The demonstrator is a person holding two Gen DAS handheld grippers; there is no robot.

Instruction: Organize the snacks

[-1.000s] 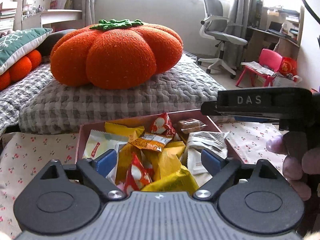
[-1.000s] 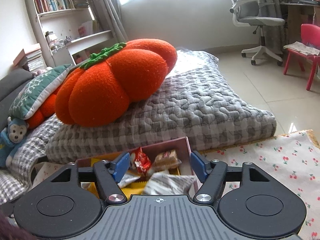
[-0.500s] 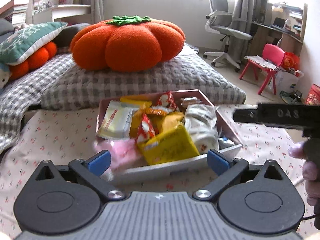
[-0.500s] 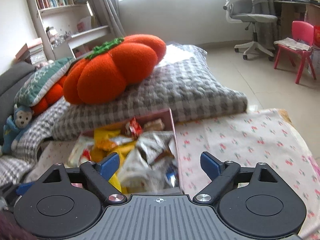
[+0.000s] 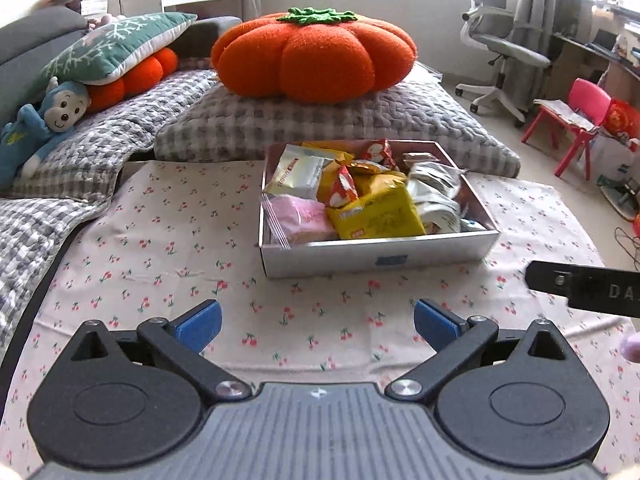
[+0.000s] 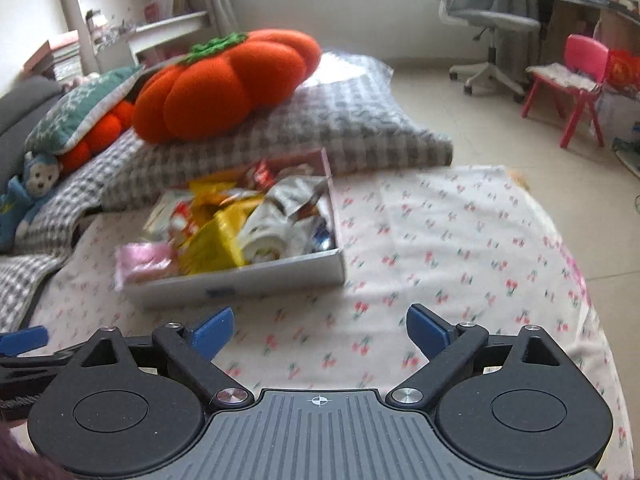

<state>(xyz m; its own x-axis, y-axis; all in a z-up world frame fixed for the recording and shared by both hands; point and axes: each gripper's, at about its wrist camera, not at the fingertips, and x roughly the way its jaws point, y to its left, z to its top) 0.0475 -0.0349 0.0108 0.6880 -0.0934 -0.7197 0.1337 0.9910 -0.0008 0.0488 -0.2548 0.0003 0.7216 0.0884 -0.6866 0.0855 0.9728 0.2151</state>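
Observation:
A shallow silver box (image 5: 376, 254) (image 6: 240, 282) stands on the cherry-print cloth (image 5: 168, 248), heaped with several snack packets. Among them are a yellow bag (image 5: 376, 216) (image 6: 212, 244), a pink packet (image 5: 300, 222) (image 6: 140, 258) hanging over the rim, and silver wrappers (image 5: 432, 196). My left gripper (image 5: 318, 324) is open over bare cloth, well short of the box. My right gripper (image 6: 320, 330) has its jaws still opening, nothing between them, also short of the box. The right gripper's body (image 5: 584, 292) shows at the left wrist view's right edge.
Behind the box lies a grey checked cushion (image 5: 320, 124) bearing an orange pumpkin pillow (image 5: 316, 60). A blue monkey toy (image 5: 44, 120) and green pillow sit at the left. An office chair (image 5: 500, 48) and pink child's chair (image 5: 576, 120) stand on the floor to the right.
Both grippers have drawn back from over the box and their jaws have spread wider. The box, first right under the fingers, now sits farther off on the cloth.

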